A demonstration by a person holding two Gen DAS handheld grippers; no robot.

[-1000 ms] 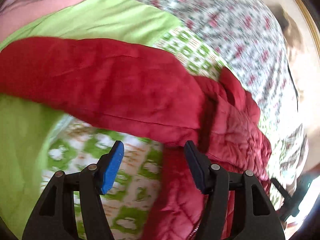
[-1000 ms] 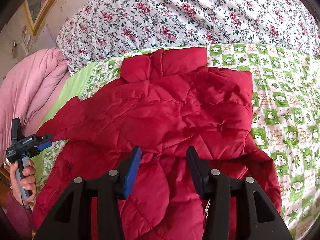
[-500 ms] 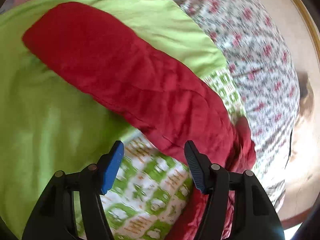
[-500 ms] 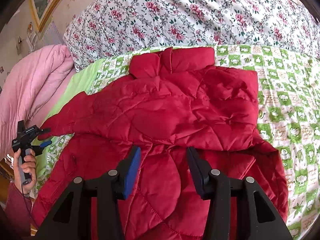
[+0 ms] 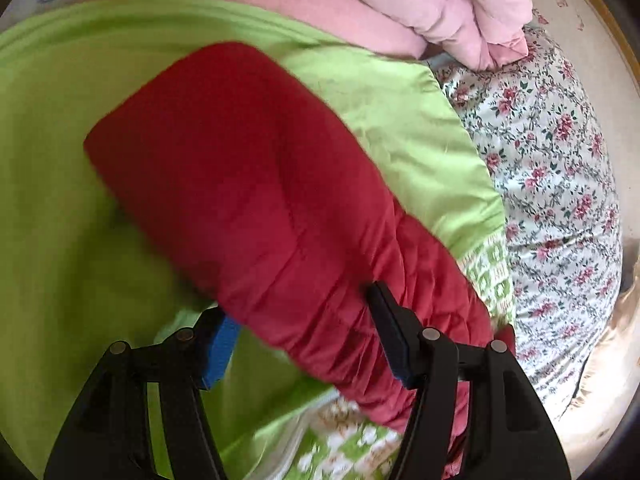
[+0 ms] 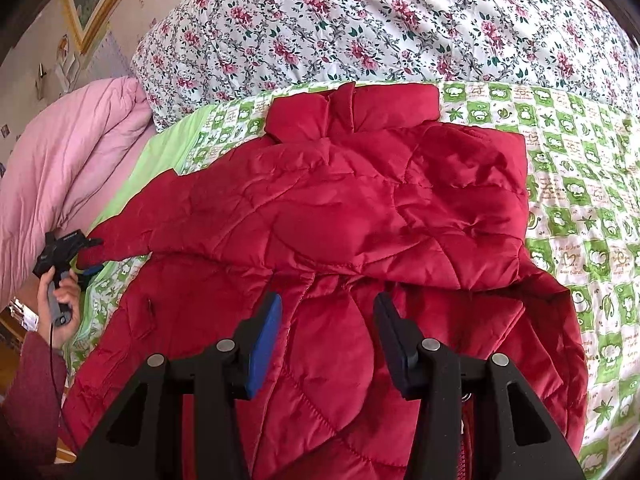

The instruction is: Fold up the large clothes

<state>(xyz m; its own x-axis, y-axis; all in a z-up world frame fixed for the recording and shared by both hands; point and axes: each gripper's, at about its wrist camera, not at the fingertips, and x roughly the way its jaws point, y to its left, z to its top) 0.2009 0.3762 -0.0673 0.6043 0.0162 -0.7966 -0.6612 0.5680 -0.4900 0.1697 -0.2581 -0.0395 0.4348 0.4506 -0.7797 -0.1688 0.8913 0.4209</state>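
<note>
The quilted red padded jacket [image 6: 340,232] lay spread on the green-and-white checked bedsheet [image 6: 580,168] – pink duvet [image 6: 68,168] beside it, floral quilt [image 6: 360,28] behind – its sleeve [image 5: 280,208] between the left gripper [image 5: 304,340]'s wide-apart fingers, the right gripper [image 6: 326,340] gaping empty above.

Floral quilt [image 6: 400,20] lies at twelve o'clock, pink duvet [image 6: 72,152] at nine, green patterned sheet [image 6: 580,184] at three, gold picture frame [image 6: 92,12] at eleven

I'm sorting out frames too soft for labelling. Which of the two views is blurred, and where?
Left wrist view: motion-smeared across the red sleeve and green sheet, though the left gripper itself is crisp. Right wrist view: sharp, the jacket quilting readable, evenly daylit; fisheye bending curves the floral quilt.
</note>
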